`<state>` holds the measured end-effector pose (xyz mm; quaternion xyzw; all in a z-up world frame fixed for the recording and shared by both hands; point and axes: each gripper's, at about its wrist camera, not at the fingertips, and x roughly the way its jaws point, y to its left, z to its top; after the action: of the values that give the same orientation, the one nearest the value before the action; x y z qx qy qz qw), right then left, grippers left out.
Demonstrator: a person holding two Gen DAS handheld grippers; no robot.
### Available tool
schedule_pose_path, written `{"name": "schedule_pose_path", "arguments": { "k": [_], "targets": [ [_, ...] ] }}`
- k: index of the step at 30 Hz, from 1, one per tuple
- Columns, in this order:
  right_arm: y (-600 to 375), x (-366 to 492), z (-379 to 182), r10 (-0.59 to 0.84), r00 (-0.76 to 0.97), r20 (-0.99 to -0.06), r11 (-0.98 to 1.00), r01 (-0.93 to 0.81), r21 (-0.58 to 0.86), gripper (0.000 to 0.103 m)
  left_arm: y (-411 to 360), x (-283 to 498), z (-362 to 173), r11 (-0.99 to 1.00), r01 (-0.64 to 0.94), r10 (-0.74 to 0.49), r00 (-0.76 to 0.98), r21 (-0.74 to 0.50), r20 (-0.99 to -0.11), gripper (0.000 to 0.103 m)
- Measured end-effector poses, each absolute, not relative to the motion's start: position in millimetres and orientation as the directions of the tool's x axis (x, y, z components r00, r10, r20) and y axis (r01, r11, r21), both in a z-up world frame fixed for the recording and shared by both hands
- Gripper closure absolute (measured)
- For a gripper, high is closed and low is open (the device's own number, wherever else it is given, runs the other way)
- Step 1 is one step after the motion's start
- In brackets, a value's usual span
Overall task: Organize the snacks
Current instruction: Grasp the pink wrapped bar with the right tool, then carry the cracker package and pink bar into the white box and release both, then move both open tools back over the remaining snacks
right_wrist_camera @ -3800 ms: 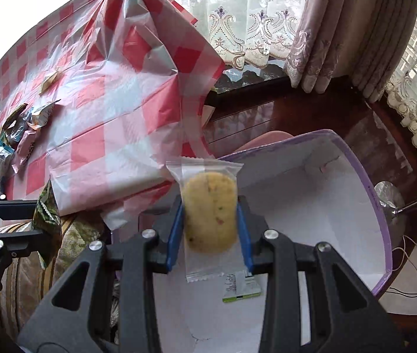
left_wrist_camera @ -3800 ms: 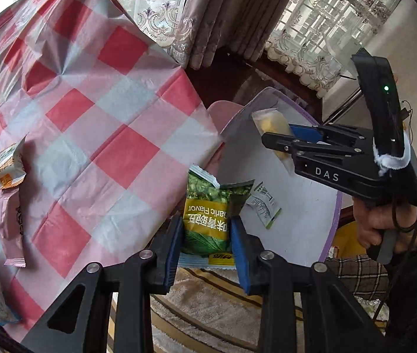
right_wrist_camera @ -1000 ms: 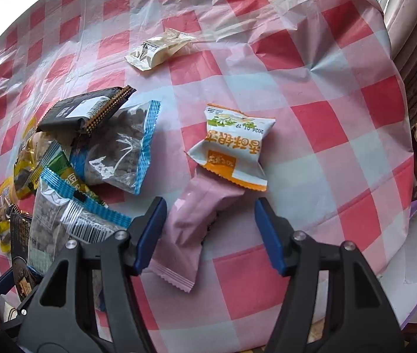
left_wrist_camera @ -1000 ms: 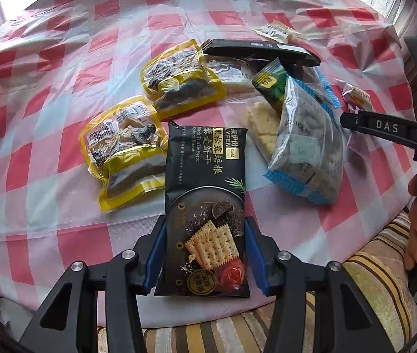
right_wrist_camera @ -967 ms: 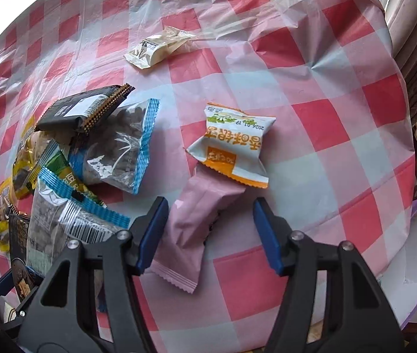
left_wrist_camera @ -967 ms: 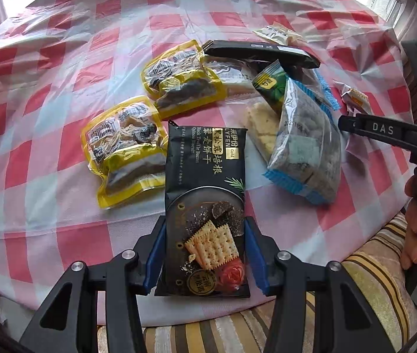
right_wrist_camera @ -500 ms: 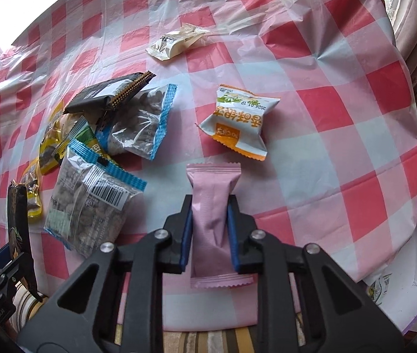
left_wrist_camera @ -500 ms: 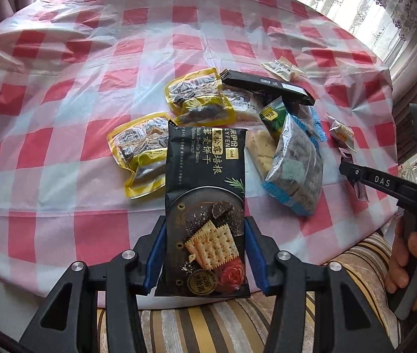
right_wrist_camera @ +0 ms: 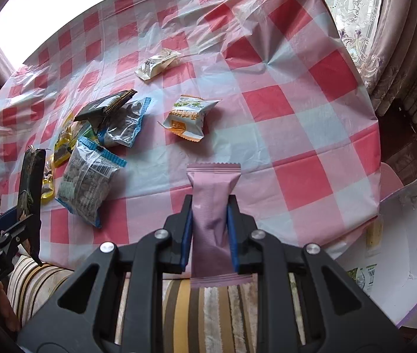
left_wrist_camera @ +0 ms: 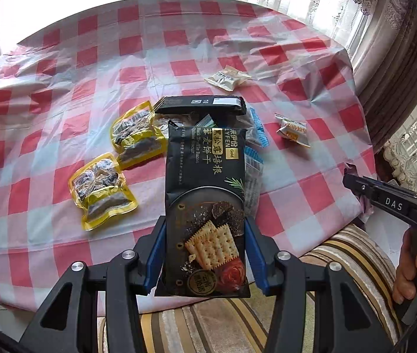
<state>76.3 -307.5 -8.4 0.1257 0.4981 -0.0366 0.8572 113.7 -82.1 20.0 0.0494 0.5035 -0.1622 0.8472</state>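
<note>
Nearby, 2 yellow packs [left_wrist_camera: 120, 158] beside clear nut bags [right_wrist_camera: 90, 176]; orange-white packet [right_wrist_camera: 189, 116] apart.

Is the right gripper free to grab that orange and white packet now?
Probably not: the right gripper is shut on a pink wrapper. The orange and white packet lies uncovered, so only that load blocks it.

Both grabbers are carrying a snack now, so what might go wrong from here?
The right gripper pinches the soft pink wrapper near its lower end, so it might flop or slip out. The left gripper holds the tall black cracker pack low down; it may tip. Either could miss the white box off the table's edge.
</note>
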Motion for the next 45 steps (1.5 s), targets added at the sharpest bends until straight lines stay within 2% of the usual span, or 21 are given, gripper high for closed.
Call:
{"name": "schedule_pose_path", "arguments": {
  "k": [9, 19, 25, 28, 35, 37, 39, 42, 45],
  "targets": [
    [-390, 37, -12, -0.003, 0.505, -0.863, 0.924, 0.331, 0.190, 0.079, -193, 97, 21, 0.823, 0.564, -0.317, 0.363, -0.064, -0.876, 0.053],
    [-507, -19, -48, -0.132, 0.414, -0.900, 0.810, 0.569, 0.143, 0.079, -343, 55, -5, 0.529, 0.842, -0.410, 0.140, -0.110, -0.901, 0.053],
    [-557, -52, -71, -0.186, 0.349, -0.918, 0.726, 0.679, 0.111, 0.079, -421, 29, -39, 0.361, 0.918, -0.355, -0.025, -0.162, -0.934, 0.053],
    [-575, -66, -80, -0.194, 0.330, -0.924, 0.691, 0.715, 0.110, 0.078, -448, 26, -57, 0.342, 0.928, -0.302, -0.040, -0.147, -0.952, 0.053],
    [-591, -78, -89, -0.184, 0.315, -0.931, 0.654, 0.746, 0.123, 0.077, -467, 32, -73, 0.357, 0.918, -0.274, -0.075, -0.174, -0.959, 0.049],
    [-592, -78, -89, -0.178, 0.319, -0.931, 0.648, 0.750, 0.133, 0.075, -464, 36, -68, 0.370, 0.910, -0.296, -0.075, -0.187, -0.952, 0.038],
    [-592, -79, -88, -0.172, 0.332, -0.928, 0.642, 0.752, 0.150, 0.069, -459, 41, -57, 0.389, 0.899, -0.335, -0.063, -0.199, -0.940, 0.036],
    [-586, -76, -77, -0.192, 0.356, -0.915, 0.652, 0.743, 0.152, 0.060, -444, 49, -34, 0.430, 0.887, -0.409, 0.023, -0.170, -0.912, 0.035],
    [-574, -68, -61, -0.207, 0.388, -0.898, 0.680, 0.717, 0.153, 0.057, -422, 55, -6, 0.495, 0.865, -0.467, 0.182, -0.086, -0.866, 0.033]
  ]
}}
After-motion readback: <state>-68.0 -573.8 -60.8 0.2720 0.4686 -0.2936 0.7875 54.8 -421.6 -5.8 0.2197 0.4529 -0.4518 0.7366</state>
